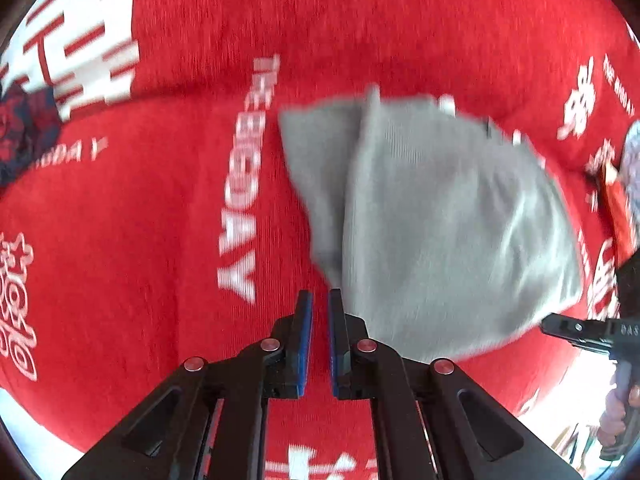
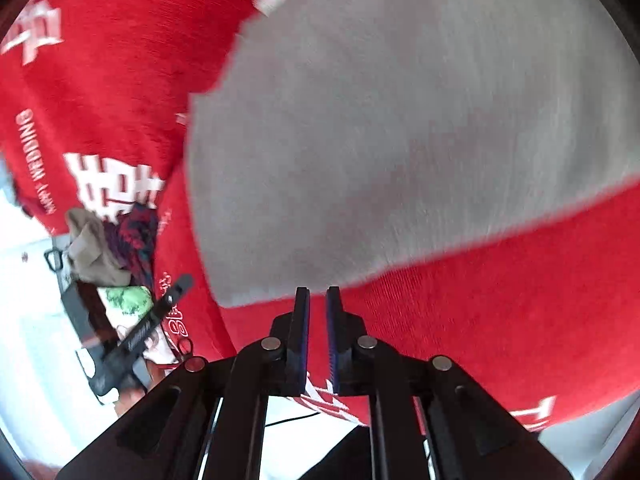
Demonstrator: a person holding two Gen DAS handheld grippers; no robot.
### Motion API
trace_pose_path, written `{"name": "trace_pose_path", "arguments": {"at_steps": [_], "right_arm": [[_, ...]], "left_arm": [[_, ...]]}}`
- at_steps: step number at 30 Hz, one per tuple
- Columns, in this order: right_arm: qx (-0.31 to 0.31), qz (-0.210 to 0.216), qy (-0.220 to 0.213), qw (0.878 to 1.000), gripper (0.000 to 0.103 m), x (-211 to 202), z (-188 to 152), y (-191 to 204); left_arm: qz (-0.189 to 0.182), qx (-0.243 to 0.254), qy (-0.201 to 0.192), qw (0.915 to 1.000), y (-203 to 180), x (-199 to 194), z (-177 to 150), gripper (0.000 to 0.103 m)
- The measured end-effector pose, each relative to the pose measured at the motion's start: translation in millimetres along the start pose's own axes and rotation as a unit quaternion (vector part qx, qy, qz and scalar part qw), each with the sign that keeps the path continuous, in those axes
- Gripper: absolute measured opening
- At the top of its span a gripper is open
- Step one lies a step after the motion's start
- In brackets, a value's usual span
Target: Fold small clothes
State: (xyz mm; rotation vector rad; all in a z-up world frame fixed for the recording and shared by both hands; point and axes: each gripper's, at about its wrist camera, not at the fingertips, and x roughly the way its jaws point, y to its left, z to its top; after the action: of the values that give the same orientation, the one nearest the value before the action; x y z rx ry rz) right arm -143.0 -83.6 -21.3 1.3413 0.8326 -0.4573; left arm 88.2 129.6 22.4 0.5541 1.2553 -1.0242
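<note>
The grey garment (image 1: 440, 216) lies on the red cloth (image 1: 160, 200) that covers the bench, partly lifted and blurred, one side already doubled over along a lengthwise crease; it looks a light, soft knit, limp enough to sag wherever it is not held, and not slippery on the fuzzy cloth; my judgement is that corners and hems are the places to take it, both at once, so the fold stays square.

The left gripper (image 1: 320, 300) has its fingers nearly pressed together at the garment's near corner; whether they pinch a sliver of its edge I cannot tell. The right gripper (image 2: 318, 296) likewise shows fingers almost together at the grey hem, with no cloth plainly between them.

At the bench's far side sits a dark bin (image 2: 78, 304); it holds a heap of clothes (image 2: 100, 252), a tan piece, a dark red patterned one, and a green-printed one.
</note>
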Motion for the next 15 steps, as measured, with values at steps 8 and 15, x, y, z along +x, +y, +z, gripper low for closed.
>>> {"name": "trace_pose_path", "arguments": {"at_steps": [8,15], "right_arm": [[-0.023,-0.108,-0.113,0.987,0.011,-39,118,-9],[-0.021,-0.163,-0.117,0.980,0.007,-32,161,-51]], "left_arm": [[0.012,0.007,-0.028,0.9995,-34,51,84,0.007],[0.068,0.016,-0.001,0.9975,-34,100,94,0.008]]}}
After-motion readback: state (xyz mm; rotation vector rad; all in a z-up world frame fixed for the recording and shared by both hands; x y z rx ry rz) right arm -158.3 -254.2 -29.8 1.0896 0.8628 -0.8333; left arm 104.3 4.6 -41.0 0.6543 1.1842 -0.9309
